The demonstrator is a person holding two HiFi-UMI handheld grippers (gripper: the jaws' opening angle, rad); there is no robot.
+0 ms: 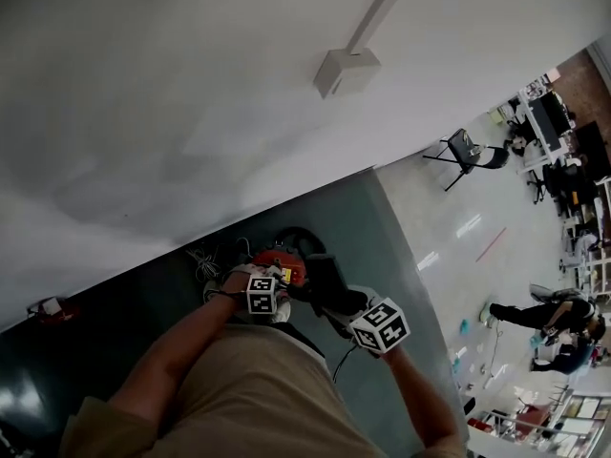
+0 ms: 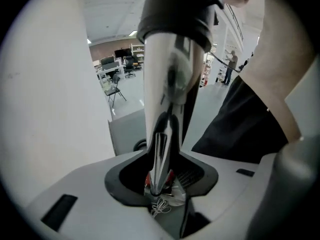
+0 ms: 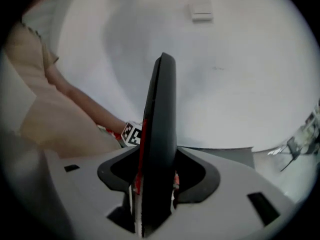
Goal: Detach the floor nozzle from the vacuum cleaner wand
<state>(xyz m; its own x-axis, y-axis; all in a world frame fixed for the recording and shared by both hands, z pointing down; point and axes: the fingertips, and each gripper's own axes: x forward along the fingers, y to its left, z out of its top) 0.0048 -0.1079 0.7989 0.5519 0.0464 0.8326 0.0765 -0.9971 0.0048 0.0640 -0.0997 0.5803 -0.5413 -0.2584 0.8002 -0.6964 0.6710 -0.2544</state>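
**Both grippers on the vacuum, wand and nozzle side by side**

The left gripper (image 2: 159,181) is clamped on the shiny silver metal wand (image 2: 162,84). The tube runs straight out from between its jaws to a dark grey plastic collar (image 2: 175,19) at the far end. Through the gap under the tube, a bit of red plastic and a small tangle of white cord show on the floor below.

The right gripper (image 3: 152,184) has its jaws closed on the black plastic floor nozzle (image 3: 161,124). The nozzle is seen edge-on, with a thin red strip down its left edge, and it fills the slot between the jaws and rises well past them.

In the head view the two grippers sit close together, low against the person's beige trousers (image 1: 248,399). Both point down at the red vacuum body (image 1: 280,263). This rests on the dark grey floor (image 1: 115,322), just beside the foot of the white wall (image 1: 191,84), and the black nozzle lies between the red body and the right gripper. A loose bundle of pale cables (image 1: 205,260) lies on the floor to the left of the red body. Higher on the wall there is a small white box (image 1: 346,71). A black folding chair (image 1: 465,151) stands well apart on the lighter floor beyond.
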